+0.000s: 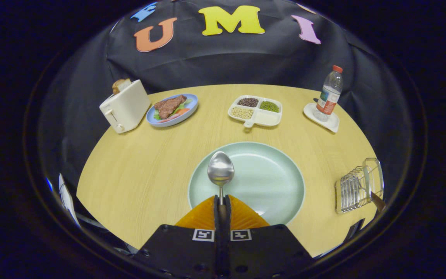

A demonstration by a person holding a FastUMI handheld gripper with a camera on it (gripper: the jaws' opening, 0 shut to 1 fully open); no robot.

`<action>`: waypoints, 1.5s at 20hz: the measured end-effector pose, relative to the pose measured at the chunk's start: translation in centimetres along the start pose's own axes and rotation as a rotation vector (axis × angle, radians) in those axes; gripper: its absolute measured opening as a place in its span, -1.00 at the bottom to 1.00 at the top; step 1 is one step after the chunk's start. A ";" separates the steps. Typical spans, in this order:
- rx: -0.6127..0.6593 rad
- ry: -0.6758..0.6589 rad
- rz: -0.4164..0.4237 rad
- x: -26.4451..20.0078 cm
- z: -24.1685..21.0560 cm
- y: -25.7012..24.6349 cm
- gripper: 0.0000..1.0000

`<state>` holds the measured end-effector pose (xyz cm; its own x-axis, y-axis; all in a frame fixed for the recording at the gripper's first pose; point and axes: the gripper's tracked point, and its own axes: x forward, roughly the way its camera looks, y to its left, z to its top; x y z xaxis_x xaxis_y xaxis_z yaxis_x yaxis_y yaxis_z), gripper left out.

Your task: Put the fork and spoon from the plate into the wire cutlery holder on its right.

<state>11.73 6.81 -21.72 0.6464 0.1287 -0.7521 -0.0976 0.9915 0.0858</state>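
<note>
Pale wood-grain surface (138,170) carries everything we need: a green plate (269,182) near its front edge and, well off toward the right edge, the wire cutlery holder (356,188). We have our fingers (201,215) closed on the handle of the spoon (220,170), whose bowl stands straight ahead of the gripper (222,207) over the plate, its long axis running in line with the fingers. A handle already juts from the holder's near side; we take it for the fork (378,201), though it is too small to be sure. The holder lies to our right, so we judge the coming move to be a sideways carry.
</note>
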 end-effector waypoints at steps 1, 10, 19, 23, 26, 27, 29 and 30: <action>0.004 -0.008 0.002 -0.5 0.1 -0.3 -0.99; 0.051 -0.130 0.002 -7.4 2.7 -5.5 -1.00; 0.155 -0.233 -0.060 -13.4 3.3 -14.7 -0.99; 0.211 -0.246 -0.077 -14.9 2.6 -18.8 -0.99; 0.230 -0.224 -0.103 -14.7 1.4 -21.1 -0.99; 0.229 -0.204 -0.116 -14.5 0.8 -21.9 -0.99; 0.240 -0.175 -0.120 -14.1 0.0 -22.9 -0.99; 0.249 -0.159 -0.124 -13.7 -0.6 -23.4 -0.99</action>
<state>4.75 -18.12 -13.80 0.7539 -0.0120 -0.6568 0.1650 0.9713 0.1716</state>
